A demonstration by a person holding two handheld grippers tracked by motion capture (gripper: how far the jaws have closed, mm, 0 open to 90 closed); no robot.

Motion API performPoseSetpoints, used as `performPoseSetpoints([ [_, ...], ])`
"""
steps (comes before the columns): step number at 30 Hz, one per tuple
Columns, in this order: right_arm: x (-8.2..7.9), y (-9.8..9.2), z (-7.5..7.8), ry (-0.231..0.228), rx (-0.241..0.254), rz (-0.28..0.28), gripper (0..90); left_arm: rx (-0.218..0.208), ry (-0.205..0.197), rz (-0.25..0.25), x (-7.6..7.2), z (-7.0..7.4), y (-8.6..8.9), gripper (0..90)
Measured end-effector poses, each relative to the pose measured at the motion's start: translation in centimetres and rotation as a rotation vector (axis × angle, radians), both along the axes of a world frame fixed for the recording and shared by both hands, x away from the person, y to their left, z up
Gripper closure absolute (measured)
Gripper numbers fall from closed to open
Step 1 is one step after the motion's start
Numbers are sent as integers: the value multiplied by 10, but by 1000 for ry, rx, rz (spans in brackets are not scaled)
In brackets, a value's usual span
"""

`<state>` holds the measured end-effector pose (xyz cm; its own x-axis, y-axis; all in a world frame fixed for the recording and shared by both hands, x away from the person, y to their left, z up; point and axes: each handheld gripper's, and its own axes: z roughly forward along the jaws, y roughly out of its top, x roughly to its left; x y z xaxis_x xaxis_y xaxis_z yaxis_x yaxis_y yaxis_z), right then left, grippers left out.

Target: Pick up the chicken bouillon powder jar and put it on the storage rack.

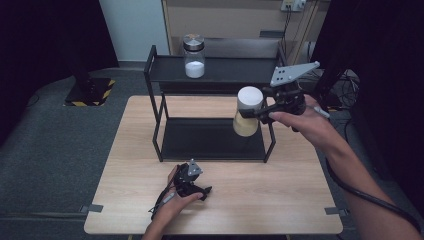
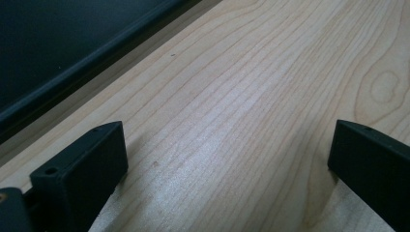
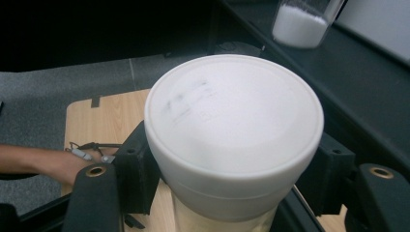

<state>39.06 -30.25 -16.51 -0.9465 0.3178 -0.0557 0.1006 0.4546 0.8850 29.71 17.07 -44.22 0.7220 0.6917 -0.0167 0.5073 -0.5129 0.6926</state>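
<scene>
- White-lidded jar with pale yellowish body, lid on, slightly tilted.
- Held in the air, clamped at the lid between two black jaws.
- Hangs before the black rack's right front post.

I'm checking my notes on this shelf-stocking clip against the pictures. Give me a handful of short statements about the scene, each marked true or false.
1. The right gripper is shut on the white-lidded jar. True.
2. That jar stands on the rack's bottom shelf. False: it is held in the air in front of the rack.
3. A glass jar of white powder stands on the top shelf. True.
4. The left gripper holds a second jar. False: its fingers stand open over bare table.
5. The held jar's lid is black. False: it is white.
</scene>
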Motion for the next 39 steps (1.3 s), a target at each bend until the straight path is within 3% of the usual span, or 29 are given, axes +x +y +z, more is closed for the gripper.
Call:
performPoseSetpoints([
  [18, 28, 6, 67, 4, -9, -2, 352, 0, 1, -3, 1, 0, 0, 0],
  [24, 39, 5, 75, 10, 21, -25, 352, 1, 1, -3, 1, 0, 0, 0],
  [39, 68, 12, 85, -3, 34, -96, 352, 0, 0, -3, 1, 0, 0, 0],
])
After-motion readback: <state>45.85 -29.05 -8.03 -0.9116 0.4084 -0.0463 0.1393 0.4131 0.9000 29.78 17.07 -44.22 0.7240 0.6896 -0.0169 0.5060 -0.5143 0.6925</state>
